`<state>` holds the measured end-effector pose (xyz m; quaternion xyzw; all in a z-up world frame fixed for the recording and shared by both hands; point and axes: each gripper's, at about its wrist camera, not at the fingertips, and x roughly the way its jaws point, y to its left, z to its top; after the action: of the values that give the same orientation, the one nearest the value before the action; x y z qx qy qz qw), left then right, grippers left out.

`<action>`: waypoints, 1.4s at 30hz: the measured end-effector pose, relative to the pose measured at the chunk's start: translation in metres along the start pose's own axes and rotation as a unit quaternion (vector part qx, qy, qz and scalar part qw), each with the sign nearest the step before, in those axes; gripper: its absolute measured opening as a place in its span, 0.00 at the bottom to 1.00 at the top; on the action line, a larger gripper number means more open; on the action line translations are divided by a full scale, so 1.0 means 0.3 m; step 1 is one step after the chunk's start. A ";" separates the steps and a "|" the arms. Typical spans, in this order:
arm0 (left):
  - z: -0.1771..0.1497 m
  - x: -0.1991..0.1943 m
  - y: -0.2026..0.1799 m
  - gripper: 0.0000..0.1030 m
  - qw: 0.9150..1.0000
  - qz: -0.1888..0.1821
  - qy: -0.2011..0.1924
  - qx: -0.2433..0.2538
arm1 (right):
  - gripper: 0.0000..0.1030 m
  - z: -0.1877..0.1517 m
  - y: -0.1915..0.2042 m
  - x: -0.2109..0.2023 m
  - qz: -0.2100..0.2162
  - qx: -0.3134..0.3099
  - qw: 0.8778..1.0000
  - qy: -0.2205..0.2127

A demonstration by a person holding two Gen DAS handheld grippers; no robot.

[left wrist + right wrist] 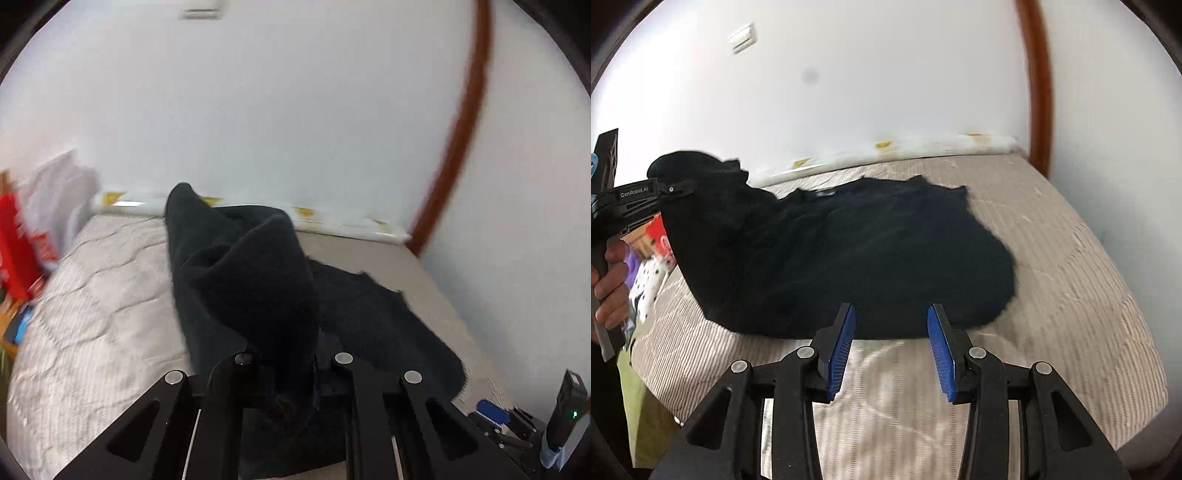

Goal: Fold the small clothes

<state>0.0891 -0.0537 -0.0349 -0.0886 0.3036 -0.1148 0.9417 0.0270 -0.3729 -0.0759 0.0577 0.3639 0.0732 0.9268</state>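
Mid-fold: left gripper (291, 373) jaws pinching black garment (849, 251) edge, lifted above bed (1071, 258). Right gripper (891, 347) jaws spread, empty. Next: carry edge across.

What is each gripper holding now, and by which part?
The left gripper holds the black knitted garment by its left side edge, lifted off the bed. The right gripper is open and holds nothing.

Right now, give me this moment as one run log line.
left gripper: shut on black garment, lifting one side | right gripper: open, empty, at near hem | garment partly flat on mattress
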 end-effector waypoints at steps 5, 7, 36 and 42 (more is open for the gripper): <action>-0.056 0.144 -0.198 0.11 0.997 -0.056 0.044 0.034 | 0.40 -0.021 -0.113 -0.010 -0.011 0.025 1.000 -0.001; -0.118 0.233 -0.260 0.11 0.994 -0.071 0.074 0.041 | 0.40 -0.030 -0.141 -0.007 -0.011 0.035 0.999 0.002; -0.305 0.146 0.190 0.58 0.988 -0.088 0.123 -0.006 | 0.67 0.174 0.090 0.455 0.074 0.095 0.991 0.061; -0.316 0.213 0.182 0.59 0.982 -0.112 0.150 -0.008 | 0.16 0.219 0.146 0.543 0.094 0.096 0.990 0.050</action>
<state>0.0921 -0.0278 -0.1589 -0.1117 0.4307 -0.2288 0.8658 0.1857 -0.3044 -0.1295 0.1764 0.4079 0.1271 0.8868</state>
